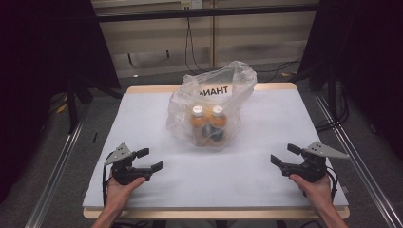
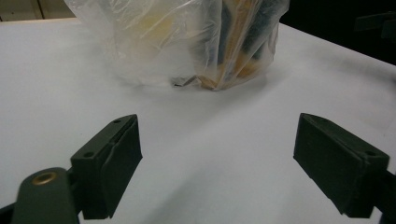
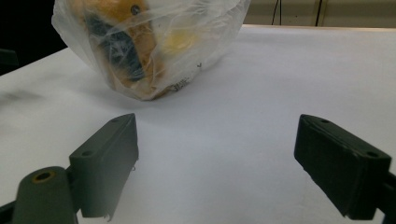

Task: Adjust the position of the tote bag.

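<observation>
A clear plastic bag (image 1: 209, 102) printed with "THANK" stands on the white table top (image 1: 142, 123) toward the far middle. Inside it are two orange bottles (image 1: 207, 124) with white caps, upright and side by side. My left gripper (image 1: 149, 160) rests near the front left, open, with nothing between its fingers. At the front right my right gripper (image 1: 285, 155) is likewise open and holds nothing. In the left gripper view the bag (image 2: 187, 42) lies ahead of the open gripper (image 2: 217, 163). The right gripper view has the bag (image 3: 144, 42) ahead and to the left of the open gripper (image 3: 217, 163).
The table's wooden edge (image 1: 214, 213) runs along the front. Metal rails (image 1: 52, 175) flank both sides, and cables (image 1: 190, 52) hang behind the table. Dark curtains close off the left and right.
</observation>
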`<control>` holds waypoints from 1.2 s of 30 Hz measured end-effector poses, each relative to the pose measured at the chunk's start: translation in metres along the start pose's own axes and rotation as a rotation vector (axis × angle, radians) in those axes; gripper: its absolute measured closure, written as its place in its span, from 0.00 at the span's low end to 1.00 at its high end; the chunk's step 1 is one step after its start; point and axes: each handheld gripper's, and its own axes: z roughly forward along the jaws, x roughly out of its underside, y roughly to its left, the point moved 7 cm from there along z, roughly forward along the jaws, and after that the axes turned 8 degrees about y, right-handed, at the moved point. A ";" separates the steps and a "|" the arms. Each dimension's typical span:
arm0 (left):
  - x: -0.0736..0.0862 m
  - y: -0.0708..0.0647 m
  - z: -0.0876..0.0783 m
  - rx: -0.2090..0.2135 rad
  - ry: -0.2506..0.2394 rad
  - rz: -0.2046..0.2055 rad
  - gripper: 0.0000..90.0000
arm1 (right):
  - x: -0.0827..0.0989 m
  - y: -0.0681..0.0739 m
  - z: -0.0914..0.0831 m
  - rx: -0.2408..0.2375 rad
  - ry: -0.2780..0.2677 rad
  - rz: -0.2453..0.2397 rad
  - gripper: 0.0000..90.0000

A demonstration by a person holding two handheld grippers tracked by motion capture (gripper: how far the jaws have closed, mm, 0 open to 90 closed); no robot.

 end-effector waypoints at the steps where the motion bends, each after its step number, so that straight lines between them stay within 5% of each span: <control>1: 0.000 0.000 0.001 0.010 0.000 0.005 0.17 | 0.000 0.000 0.000 0.000 0.000 0.000 0.17; 11: -0.004 -0.003 0.001 0.005 0.026 0.030 0.29 | -0.015 0.002 0.005 -0.030 -0.005 0.004 0.34; 16: -0.011 -0.011 -0.001 0.072 -0.006 0.035 0.36 | -0.021 0.007 0.016 -0.072 0.014 -0.018 0.42; 24: -0.027 -0.008 -0.004 0.065 -0.007 0.039 0.46 | -0.037 0.020 0.017 -0.155 0.021 -0.060 0.55; 29: -0.040 -0.001 0.003 0.030 -0.009 0.022 0.45 | -0.046 0.020 0.021 -0.176 0.017 -0.068 0.55; 36: -0.054 0.001 0.010 0.045 -0.019 0.019 0.46 | -0.066 0.016 0.029 -0.201 -0.001 -0.075 0.60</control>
